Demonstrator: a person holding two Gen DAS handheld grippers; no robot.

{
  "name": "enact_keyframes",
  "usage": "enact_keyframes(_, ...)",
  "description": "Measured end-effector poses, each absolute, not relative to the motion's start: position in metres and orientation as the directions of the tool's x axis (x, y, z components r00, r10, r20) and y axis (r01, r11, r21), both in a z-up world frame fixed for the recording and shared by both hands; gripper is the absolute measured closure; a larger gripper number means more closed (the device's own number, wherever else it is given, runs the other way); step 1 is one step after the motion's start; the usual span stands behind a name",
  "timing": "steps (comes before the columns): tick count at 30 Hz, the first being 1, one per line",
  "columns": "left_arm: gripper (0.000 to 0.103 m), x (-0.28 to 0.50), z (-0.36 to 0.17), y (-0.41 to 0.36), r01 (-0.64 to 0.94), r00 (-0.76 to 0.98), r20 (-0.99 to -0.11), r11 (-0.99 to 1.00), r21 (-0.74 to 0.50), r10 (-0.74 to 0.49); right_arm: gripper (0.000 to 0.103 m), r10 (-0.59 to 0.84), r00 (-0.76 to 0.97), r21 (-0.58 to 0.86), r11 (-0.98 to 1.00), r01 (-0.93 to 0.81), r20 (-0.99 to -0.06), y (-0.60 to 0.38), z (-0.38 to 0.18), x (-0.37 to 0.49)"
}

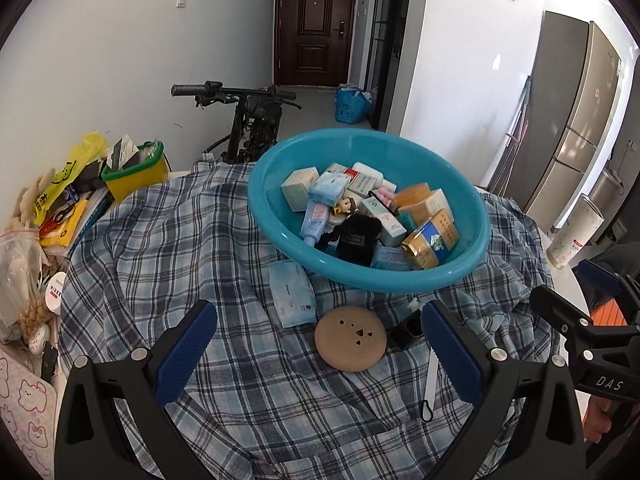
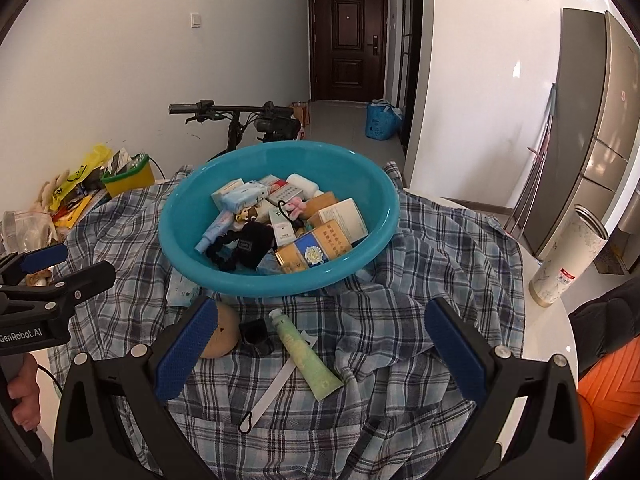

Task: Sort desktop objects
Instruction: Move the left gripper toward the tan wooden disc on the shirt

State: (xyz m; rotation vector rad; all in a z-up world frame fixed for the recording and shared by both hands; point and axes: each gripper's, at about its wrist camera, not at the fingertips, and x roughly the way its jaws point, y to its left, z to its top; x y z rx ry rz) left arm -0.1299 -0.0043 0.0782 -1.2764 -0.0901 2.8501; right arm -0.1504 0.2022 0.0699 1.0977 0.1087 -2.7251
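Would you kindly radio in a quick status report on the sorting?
Both grippers open, empty: left gripper, right gripper. Teal basin nearly full. Green tube, round tan disc loose on plaid cloth. Path clear.

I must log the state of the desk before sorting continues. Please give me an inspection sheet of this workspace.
Surface: round white table covered by a rumpled plaid cloth.
Job's things: teal basin full of small boxes, tubes and a black pouch; still on the cloth: tan round disc, green tube, blue tissue pack, small black box, white strip with a black loop.
Clutter: yellow bin, bags and books at the left edge; white cylinder at the right edge.
Grippers: left claw open, empty; right claw open, empty.
Cables: nothing seen.
Surroundings: bicycle, dark door, fridge.
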Motion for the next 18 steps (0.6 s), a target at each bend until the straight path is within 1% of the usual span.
enact_keyframes(3, 0.000, -0.131, 0.059, -0.002, -0.001, -0.631, -0.775, -0.999, -0.054, 0.043, 0.000, -0.151, -0.683, 0.007, -0.978, 0.208, -0.715, 0.201, 0.055, -0.152)
enact_keyframes(8, 0.000, -0.131, 0.046, 0.001, -0.009, -0.606, -0.794, -0.998, -0.058, 0.051, 0.000, -0.147, -0.659, 0.001, -0.976, 0.217, -0.738, 0.198, 0.040, -0.153)
enact_keyframes(18, 0.000, -0.142, 0.017, 0.008, -0.024, -0.565, -0.822, -0.997, -0.079, 0.079, 0.000, -0.164, -0.644, 0.023, -0.975, 0.222, -0.747, 0.204, 0.029, -0.154)
